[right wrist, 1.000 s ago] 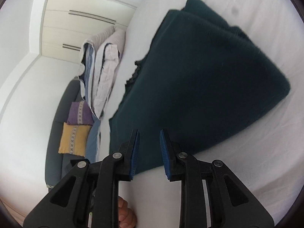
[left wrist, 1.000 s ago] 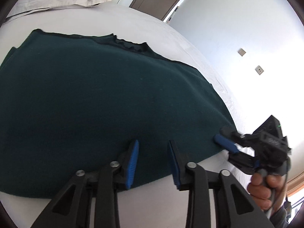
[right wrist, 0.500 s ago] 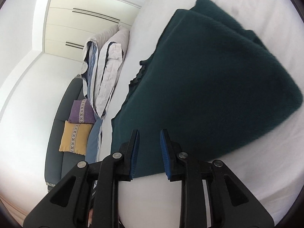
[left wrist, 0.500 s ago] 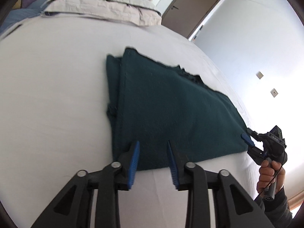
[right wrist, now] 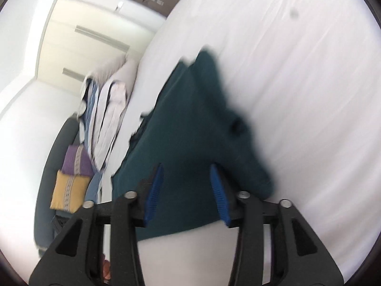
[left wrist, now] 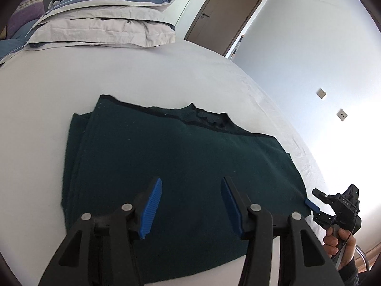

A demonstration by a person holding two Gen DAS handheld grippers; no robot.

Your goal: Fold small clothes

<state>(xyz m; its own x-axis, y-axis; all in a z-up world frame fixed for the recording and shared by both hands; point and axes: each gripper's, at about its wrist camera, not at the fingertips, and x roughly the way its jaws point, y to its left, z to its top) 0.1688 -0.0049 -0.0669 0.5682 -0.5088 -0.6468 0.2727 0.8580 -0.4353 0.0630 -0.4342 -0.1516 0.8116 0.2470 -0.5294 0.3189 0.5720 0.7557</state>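
Small white letters on right claw [left wrist: 313, 204] body, possibly "DAS"; blurry.

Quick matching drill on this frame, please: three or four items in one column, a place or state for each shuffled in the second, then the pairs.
Things:
1. dark green knitted sweater
2. stack of folded grey and blue bedding
3. brown wooden door
4. left gripper

Places or states:
A. shut, in the far wall
B. jaws open, holding nothing
C. folded flat on the white bed sheet
D. piled at the far end of the bed

Pairs: 1-C, 2-D, 3-A, 4-B
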